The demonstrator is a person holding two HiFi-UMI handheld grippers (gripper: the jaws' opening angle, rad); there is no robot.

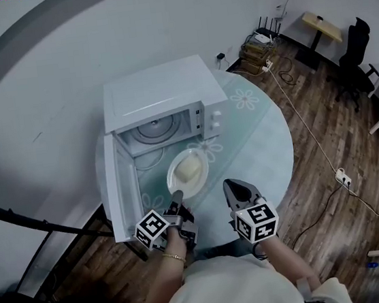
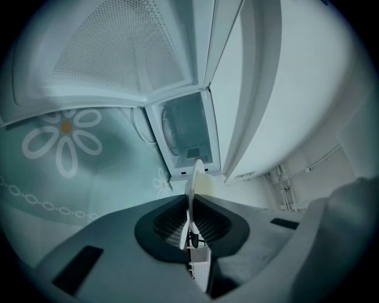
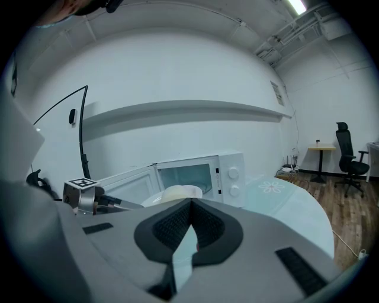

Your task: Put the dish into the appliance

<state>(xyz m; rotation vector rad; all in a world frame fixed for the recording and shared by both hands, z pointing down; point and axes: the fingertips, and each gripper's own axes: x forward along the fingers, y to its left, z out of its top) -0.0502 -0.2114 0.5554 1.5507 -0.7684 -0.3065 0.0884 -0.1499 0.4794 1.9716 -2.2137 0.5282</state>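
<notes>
We see a white wall [image 1: 61, 53] far and left, and a dark wood-plank floor [image 1: 328, 164] on the right. Round pale-green table [image 1: 263, 138] with flower prints mid-room. Far right: small wooden desk [image 1: 321, 26], with a black office chair [image 1: 353, 58] beside it. White power strip [image 1: 343, 177] on the floor, right. Tube light [image 3: 296, 6] on the ceiling.

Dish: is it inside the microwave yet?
No, the dish is outside the open microwave, its rim pinched by the left hand-held gripper.

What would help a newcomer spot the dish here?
On the round flowered table stands a white microwave, door open. Before its opening is the dish: a white oval plate bearing pale food, its near rim pinched by the left hand-held gripper.
</notes>
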